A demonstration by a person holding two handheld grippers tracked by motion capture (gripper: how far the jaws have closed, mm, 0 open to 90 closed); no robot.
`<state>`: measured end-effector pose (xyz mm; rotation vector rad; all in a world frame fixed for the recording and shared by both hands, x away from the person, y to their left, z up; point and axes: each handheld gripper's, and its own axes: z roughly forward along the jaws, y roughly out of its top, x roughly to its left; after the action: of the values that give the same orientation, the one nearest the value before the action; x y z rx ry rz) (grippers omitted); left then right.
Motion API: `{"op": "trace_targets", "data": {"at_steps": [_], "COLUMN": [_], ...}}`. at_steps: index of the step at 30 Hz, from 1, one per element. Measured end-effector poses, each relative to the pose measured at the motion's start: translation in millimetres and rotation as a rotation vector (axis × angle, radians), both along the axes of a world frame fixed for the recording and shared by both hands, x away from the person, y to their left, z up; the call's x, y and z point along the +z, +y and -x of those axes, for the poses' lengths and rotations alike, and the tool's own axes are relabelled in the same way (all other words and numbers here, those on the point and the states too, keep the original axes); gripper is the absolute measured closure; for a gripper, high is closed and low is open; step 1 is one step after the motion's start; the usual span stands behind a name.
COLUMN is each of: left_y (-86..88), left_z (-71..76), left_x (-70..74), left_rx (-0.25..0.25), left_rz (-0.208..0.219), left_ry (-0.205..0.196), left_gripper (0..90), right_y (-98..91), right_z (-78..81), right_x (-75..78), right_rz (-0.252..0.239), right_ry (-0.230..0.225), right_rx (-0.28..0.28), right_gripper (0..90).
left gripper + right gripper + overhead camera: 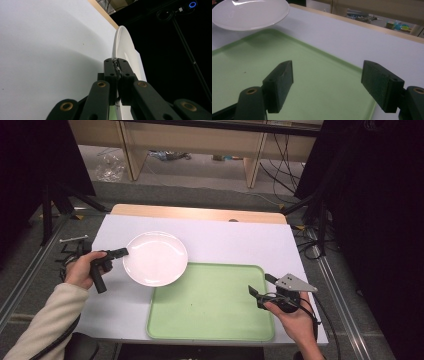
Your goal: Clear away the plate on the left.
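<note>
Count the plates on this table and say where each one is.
1. The white plate is held by its left rim in the left gripper, its right edge over the far-left corner of the green tray. Nothing in view could hide another.

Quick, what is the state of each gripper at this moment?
Left gripper: closed on the rim of the white plate, holding it.
Right gripper: open, holding nothing, above the right edge of the green tray.
</note>
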<state>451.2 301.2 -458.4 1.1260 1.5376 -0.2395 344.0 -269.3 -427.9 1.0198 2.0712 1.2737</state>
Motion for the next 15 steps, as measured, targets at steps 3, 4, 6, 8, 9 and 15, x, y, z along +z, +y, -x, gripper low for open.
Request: {"op": "trace_targets", "data": {"at_steps": [3,4,6,8,9,15], "left_y": [-1.4,-2.0,-2.8,-3.9,-4.4,-8.6], "left_z": [-0.2,-0.4,-0.3,-0.5,-0.6,-1.0], "left_x": [0.3,0.4,0.5,0.1,0.2,-0.6], "left_rx": [-0.005,-0.008,-0.011,-0.009,-0.014,-0.013], "left_rz": [-0.010,-0.006,-0.010,-0.005,-0.008,0.006], "left_ry": [0.010,0.008,0.011,0.009,0.012,-0.003], "left_gripper": [86.7,86.6,86.6,86.6,86.6,86.6], "right_y": [1.7,1.5,1.6,1.6,1.7,1.5], "right_z": [-0.5,-0.5,-0.6,-0.6,-0.6,-0.4], "right_x": [-1.4,-1.3,-1.4,-1.4,-1.4,-1.3], "right_rz": [-0.027,-0.027,-0.029,-0.028,-0.027,-0.028], "right_ry": [0.000,0.000,0.001,0.000,0.000,0.001], "right_rx": [0.008,0.007,0.008,0.008,0.007,0.009], "right_gripper": [26.5,26.6,26.5,26.6,26.6,26.5]}}
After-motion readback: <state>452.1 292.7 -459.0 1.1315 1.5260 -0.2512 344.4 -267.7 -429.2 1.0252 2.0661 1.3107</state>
